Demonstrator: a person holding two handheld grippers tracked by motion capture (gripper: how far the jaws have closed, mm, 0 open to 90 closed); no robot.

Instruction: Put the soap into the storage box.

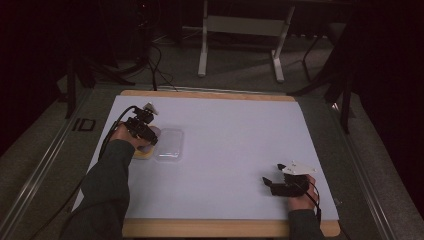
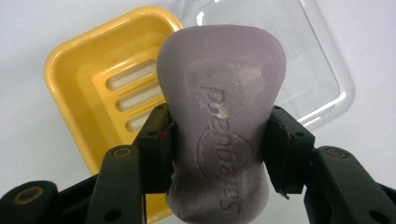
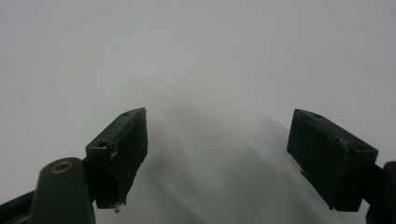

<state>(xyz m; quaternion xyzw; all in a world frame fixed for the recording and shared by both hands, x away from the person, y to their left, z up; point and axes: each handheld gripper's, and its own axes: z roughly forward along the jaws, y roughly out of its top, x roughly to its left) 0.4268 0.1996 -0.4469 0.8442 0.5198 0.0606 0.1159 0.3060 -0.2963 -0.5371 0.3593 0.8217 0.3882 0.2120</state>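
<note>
A dim room lies beyond the counter: grey floor, the white legs of another table at the far side, dark stands and cables to either side. The counter itself is a wooden board whose top is covered by a pale, plain sheet, with bare wood showing along its near and far edges.

In the high view the left hand-held gripper sits toward the far left part of the counter, its sleeve coming in from below, and the right hand-held gripper rests low near the near right corner, well apart from it. Just beside the left hand-held gripper, on the side toward the right one, lies a clear plastic lid; a sliver of the yellow soap dish shows under it.

The left gripper view gives what the high view cannot: the left hand-held gripper is clamped on a purple soap bar, one jaw pressing each long side, with embossed lettering on the bar's face. The bar is held above the yellow soap dish, whose slotted floor shows just behind it, and the clear plastic lid lies touching the dish on its far side.

The right gripper view shows the right hand-held gripper with its jaws wide apart, holding nothing, over bare pale sheet.
</note>
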